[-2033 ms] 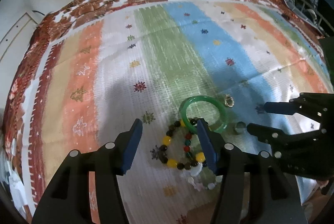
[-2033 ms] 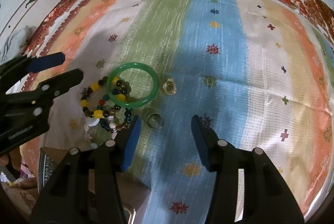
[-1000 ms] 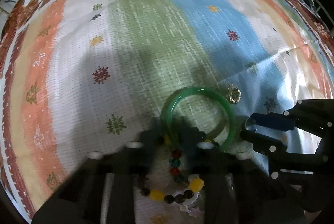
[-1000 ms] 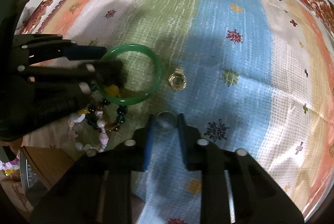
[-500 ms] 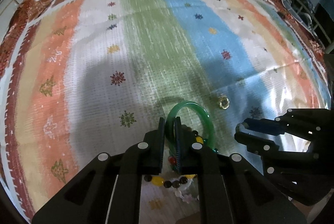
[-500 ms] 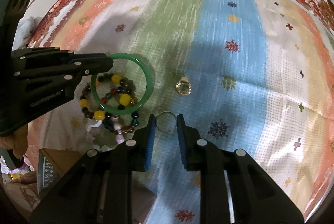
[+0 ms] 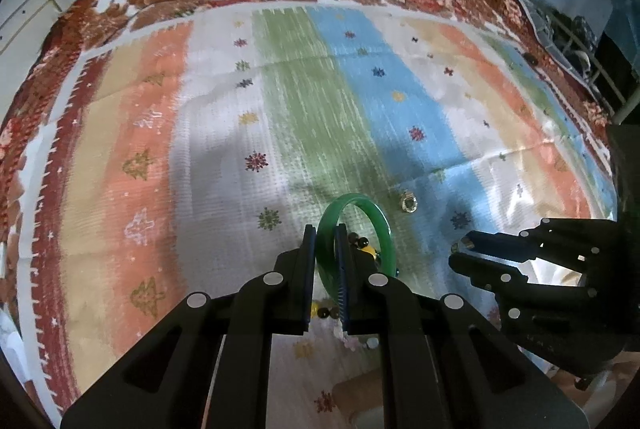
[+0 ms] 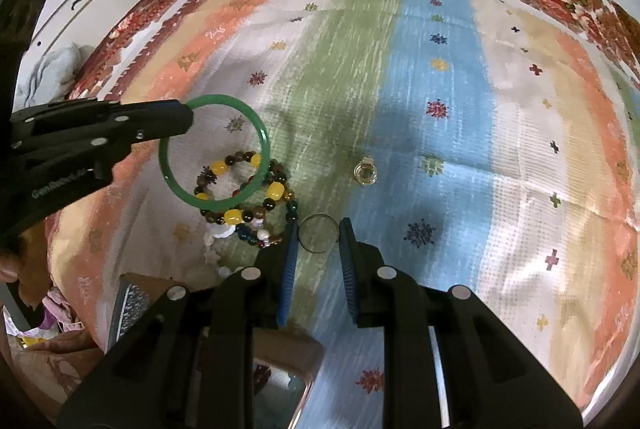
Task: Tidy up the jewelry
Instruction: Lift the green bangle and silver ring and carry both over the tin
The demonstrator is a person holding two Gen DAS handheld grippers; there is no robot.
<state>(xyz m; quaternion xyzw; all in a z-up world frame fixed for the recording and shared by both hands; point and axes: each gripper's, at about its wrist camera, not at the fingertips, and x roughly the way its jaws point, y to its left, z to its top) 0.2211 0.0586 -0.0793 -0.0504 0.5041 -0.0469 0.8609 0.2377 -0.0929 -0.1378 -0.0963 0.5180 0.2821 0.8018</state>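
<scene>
My left gripper [image 7: 325,241] is shut on the green bangle [image 7: 382,225] and holds it lifted above the striped cloth; the bangle also shows in the right wrist view [image 8: 262,137] with the left gripper [image 8: 182,117] on its rim. Beaded bracelets [image 8: 248,201] lie in a heap under it. My right gripper [image 8: 318,233] is shut on a thin silver ring [image 8: 316,233], held between the blue pads. A small gold ring [image 8: 365,172] lies on the cloth to the right; it also shows in the left wrist view [image 7: 409,204].
The striped cloth [image 8: 440,89] with a floral border covers the surface. An open box with a mirror [image 8: 276,385] sits below my right gripper at the near edge. A metal rack [image 7: 580,41] stands at the far right.
My left gripper closed on the green bangle and lifted it off the beads. My right gripper closed on the silver ring and raised it slightly.
</scene>
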